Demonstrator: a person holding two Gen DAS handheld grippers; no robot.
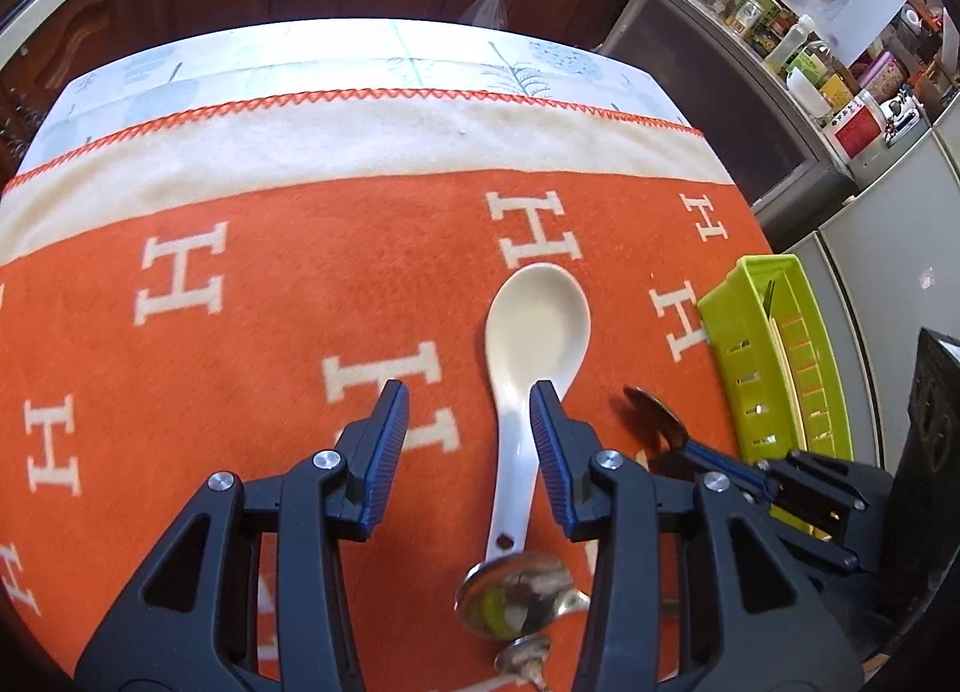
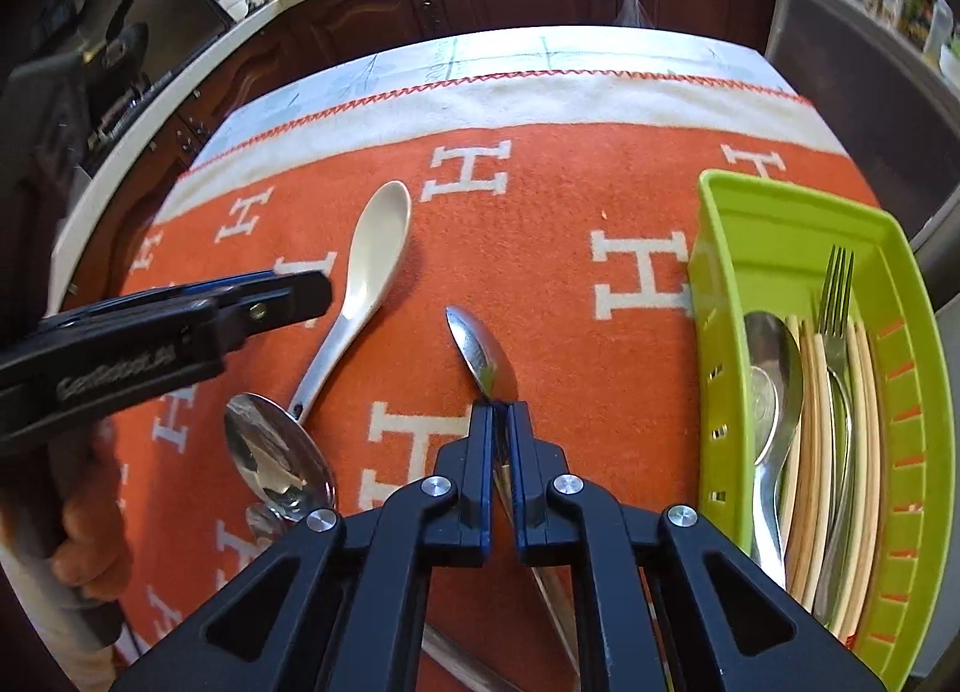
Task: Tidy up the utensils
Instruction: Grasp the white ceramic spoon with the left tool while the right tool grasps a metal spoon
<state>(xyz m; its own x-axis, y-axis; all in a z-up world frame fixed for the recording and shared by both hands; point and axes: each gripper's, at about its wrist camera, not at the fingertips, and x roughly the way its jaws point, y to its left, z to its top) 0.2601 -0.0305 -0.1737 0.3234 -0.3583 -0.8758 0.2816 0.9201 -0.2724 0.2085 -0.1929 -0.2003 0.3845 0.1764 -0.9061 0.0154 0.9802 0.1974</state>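
**Right tool clamped on a steel spoon, left tool spread over the ceramic one**

My right tool [image 2: 500, 405] is closed on the neck of a shiny stainless-steel spoon [image 2: 482, 357], just behind the bowl. I take it there because the thin handle gives the pads little to bite on and the grip stays near the heavy end, so it should not swing. The spoon's bowl is turned on edge and, as far as I can judge, lifted a little off the orange blanket with white H letters [image 2: 540, 200] that covers the bench.

The lime-green slotted plastic tray [image 2: 780, 212] sits just to the right, already holding a steel fork [image 2: 839, 296], pale wooden chopsticks [image 2: 807, 452] and more steel spoons, all laid lengthwise — I expect to lay this spoon in the same way.

My left tool [image 1: 469, 392] hovers with its fingers wide apart, nothing between them. Its right finger [image 1: 549, 428] stands over the handle of the white ceramic soup spoon [image 1: 537, 320], which lies flat on the blanket — probably next in line. Two more polished steel spoons [image 1: 516, 596] lie at its handle end, still to be sorted.
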